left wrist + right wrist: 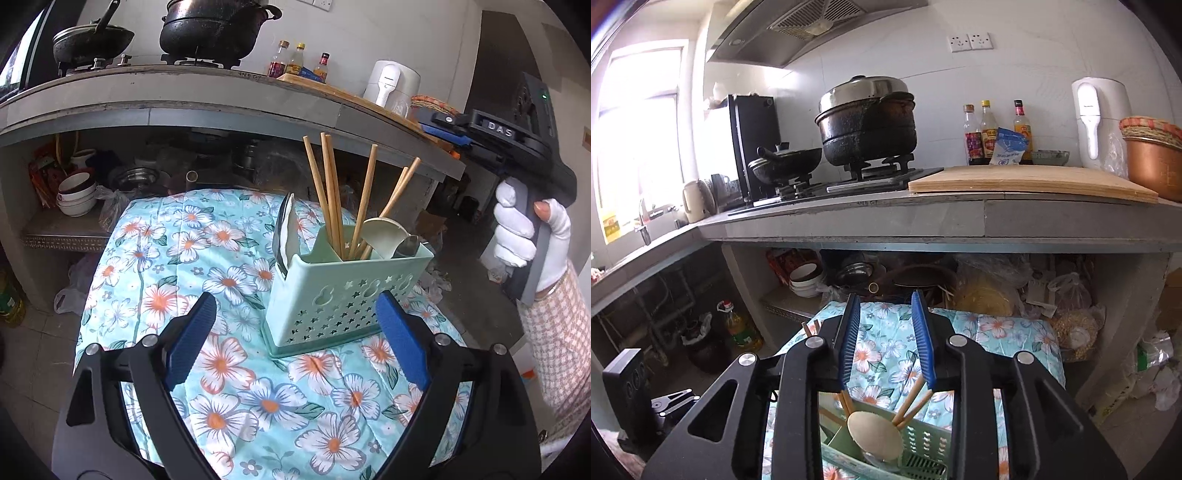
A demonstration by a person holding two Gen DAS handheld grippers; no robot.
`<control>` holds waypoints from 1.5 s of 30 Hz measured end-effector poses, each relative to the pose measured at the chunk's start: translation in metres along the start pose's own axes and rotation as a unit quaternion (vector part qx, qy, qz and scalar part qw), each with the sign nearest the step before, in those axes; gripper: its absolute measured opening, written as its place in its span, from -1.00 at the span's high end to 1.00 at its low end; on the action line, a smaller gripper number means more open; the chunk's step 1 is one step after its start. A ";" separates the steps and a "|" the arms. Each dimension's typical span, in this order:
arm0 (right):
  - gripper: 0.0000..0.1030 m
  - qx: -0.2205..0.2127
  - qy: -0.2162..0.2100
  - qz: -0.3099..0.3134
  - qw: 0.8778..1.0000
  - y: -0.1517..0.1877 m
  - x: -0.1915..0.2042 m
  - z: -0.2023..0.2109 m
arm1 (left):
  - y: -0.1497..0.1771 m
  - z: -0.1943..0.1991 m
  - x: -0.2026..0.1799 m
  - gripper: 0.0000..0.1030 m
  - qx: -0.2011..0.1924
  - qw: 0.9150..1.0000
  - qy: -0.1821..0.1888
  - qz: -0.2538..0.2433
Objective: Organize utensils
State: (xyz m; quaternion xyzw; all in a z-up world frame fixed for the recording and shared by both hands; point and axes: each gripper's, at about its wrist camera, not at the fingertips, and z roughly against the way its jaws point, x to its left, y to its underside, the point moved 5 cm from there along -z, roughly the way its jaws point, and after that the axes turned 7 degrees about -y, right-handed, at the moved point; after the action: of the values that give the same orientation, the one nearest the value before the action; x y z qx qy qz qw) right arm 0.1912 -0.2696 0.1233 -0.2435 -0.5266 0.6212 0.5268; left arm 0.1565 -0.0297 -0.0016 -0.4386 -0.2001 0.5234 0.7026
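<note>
A mint-green utensil caddy (347, 302) stands on the floral cloth (177, 258). Several wooden chopsticks (332, 195) rise from its middle part. A white spoon (384, 232) and a metal spoon (406, 245) lean at its right end, and more spoons (286, 229) stand at its left end. My left gripper (295, 314) is open wide just in front of the caddy, touching nothing. My right gripper (886, 310) hovers above the caddy (923, 443) with a narrow gap between its pads and nothing in it. Below it are the white spoon (875, 435) and chopsticks (912, 402). A gloved hand (517, 229) holds it.
Behind the cloth runs a grey kitchen counter (923, 218) with black pots (868, 122) on a stove, sauce bottles (990, 129), a cutting board (1027, 181) and a white appliance (1100, 122). Stacked bowls (75, 195) and bags fill the shelf beneath. An oil bottle (738, 328) stands on the floor.
</note>
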 end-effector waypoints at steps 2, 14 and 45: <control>0.20 -0.004 0.001 -0.013 1.000 0.008 0.000 0.018 | -0.002 0.002 -0.001 -0.74 -0.008 1.000 -0.024 0.004; -0.72 0.092 0.125 -0.013 0.988 0.121 0.006 0.059 | -0.005 0.000 -0.017 -0.84 0.008 0.990 -0.135 0.037; -0.79 0.109 0.205 -0.064 0.971 0.164 -0.009 0.148 | 0.024 0.055 -0.125 -0.84 0.017 0.978 -0.205 -0.022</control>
State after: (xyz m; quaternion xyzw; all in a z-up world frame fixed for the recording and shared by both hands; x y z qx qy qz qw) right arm 0.0018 -0.3192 0.0199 -0.2725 -0.3515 0.5767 0.6853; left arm 0.0559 -0.1194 0.0297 -0.3054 -0.3406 0.5901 0.6652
